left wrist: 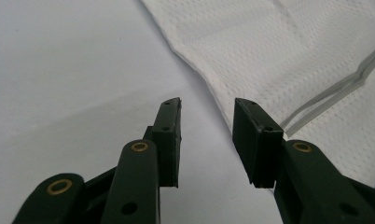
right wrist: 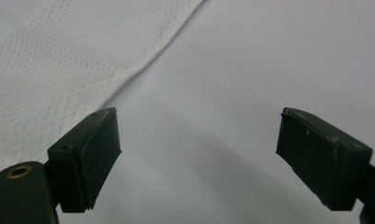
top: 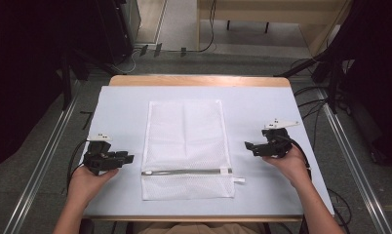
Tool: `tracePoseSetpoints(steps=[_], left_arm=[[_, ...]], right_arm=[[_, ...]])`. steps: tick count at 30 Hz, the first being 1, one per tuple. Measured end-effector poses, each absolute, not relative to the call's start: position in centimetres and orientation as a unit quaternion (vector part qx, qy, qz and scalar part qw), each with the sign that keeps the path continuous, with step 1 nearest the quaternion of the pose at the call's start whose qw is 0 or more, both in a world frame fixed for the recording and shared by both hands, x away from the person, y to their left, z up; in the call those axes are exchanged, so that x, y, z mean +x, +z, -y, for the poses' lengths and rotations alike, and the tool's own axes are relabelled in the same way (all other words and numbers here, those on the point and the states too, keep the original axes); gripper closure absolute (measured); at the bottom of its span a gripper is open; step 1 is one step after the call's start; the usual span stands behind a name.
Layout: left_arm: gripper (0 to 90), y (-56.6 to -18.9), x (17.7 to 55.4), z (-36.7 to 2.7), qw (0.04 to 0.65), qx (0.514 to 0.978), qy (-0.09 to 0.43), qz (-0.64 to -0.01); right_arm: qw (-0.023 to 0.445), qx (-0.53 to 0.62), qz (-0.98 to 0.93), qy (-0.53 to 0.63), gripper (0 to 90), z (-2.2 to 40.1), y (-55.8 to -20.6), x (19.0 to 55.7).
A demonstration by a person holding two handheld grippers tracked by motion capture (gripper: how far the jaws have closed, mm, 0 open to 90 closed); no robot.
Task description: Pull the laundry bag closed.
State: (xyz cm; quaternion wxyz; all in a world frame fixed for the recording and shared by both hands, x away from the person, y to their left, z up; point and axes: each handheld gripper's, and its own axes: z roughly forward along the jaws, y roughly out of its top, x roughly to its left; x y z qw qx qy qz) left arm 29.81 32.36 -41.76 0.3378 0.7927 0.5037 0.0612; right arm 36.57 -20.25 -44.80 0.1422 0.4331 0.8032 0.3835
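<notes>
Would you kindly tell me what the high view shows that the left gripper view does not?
High view alone: the whole white mesh bag lying flat on the table, its zipper pull tab, both hands and the right gripper, its fingers apart.

Left gripper view alone: the mesh weave up close and the left gripper, its fingers open with nothing between them.

Both: the bag's left edge and grey zipper.

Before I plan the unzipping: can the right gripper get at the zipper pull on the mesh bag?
Probably yes. The right gripper is open beside the mesh bag, and the zipper pull lies flat near that edge with bare table cover between them.
</notes>
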Motion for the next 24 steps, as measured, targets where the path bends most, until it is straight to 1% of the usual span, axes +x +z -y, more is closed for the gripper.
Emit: tracePoseSetpoints(steps=[1, 2, 3, 4, 5, 6, 7, 8, 10, 11, 12, 13, 17, 24], left_arm=[[53.9, -41.8, 29.94, -32.46, 0.337, 0.789, 0.053, -0.511], [53.9, -41.89, 30.1, -32.58, 0.337, 0.785, 0.039, -0.517], [51.9, -42.01, 30.22, -32.73, 0.336, 0.785, 0.03, -0.52], [51.6, -42.04, 30.23, -32.78, 0.334, 0.786, 0.032, -0.519], [48.6, -42.1, 30.21, -32.82, 0.334, 0.787, 0.037, -0.517], [47.4, -42.11, 30.22, -32.91, 0.335, 0.787, 0.037, -0.516], [47.4, -42.13, 30.23, -32.98, 0.336, 0.786, 0.038, -0.517], [44.3, -42.19, 30.29, -33.04, 0.339, 0.786, 0.038, -0.516], [42.5, -42.21, 30.33, -33.07, 0.34, 0.786, 0.039, -0.516], [39.4, -42.21, 30.37, -33.07, 0.341, 0.785, 0.037, -0.517], [39.4, -42.23, 30.4, -33.07, 0.344, 0.783, 0.036, -0.517], [37.4, -42.22, 30.4, -33.06, 0.348, 0.78, 0.037, -0.519], [34.9, -42.1, 30.43, -33.15, 0.354, 0.781, 0.039, -0.514], [35.0, -42.34, 30.61, -33.17, 0.352, 0.786, 0.038, -0.507]], right_arm=[[0.142, 0.435, -0.803, 0.383, 15.0, 20.21, -44.78, 36.55], [0.142, 0.435, -0.803, 0.383, 15.0, 20.21, -44.78, 36.55], [0.142, 0.437, -0.802, 0.381, 16.0, 20.18, -44.75, 36.52], [0.144, 0.435, -0.802, 0.383, 17.1, 20.2, -44.71, 36.49], [0.147, 0.433, -0.802, 0.383, 18.3, 20.2, -44.64, 36.42], [0.147, 0.433, -0.802, 0.384, 18.8, 20.2, -44.63, 36.41], [0.147, 0.433, -0.802, 0.384, 18.8, 20.2, -44.63, 36.41], [0.144, 0.435, -0.803, 0.382, 19.7, 20.17, -44.66, 36.4], [0.144, 0.437, -0.803, 0.38, 20.0, 20.14, -44.7, 36.39], [0.142, 0.437, -0.805, 0.375, 21.4, 20.08, -44.75, 36.39], [0.142, 0.437, -0.805, 0.375, 21.4, 20.08, -44.75, 36.39], [0.144, 0.433, -0.809, 0.372, 24.5, 20.01, -44.81, 36.38], [0.137, 0.429, -0.815, 0.365, 25.2, 19.75, -45.09, 36.38], [0.13, 0.425, -0.821, 0.358, 27.3, 19.35, -45.25, 36.14]])
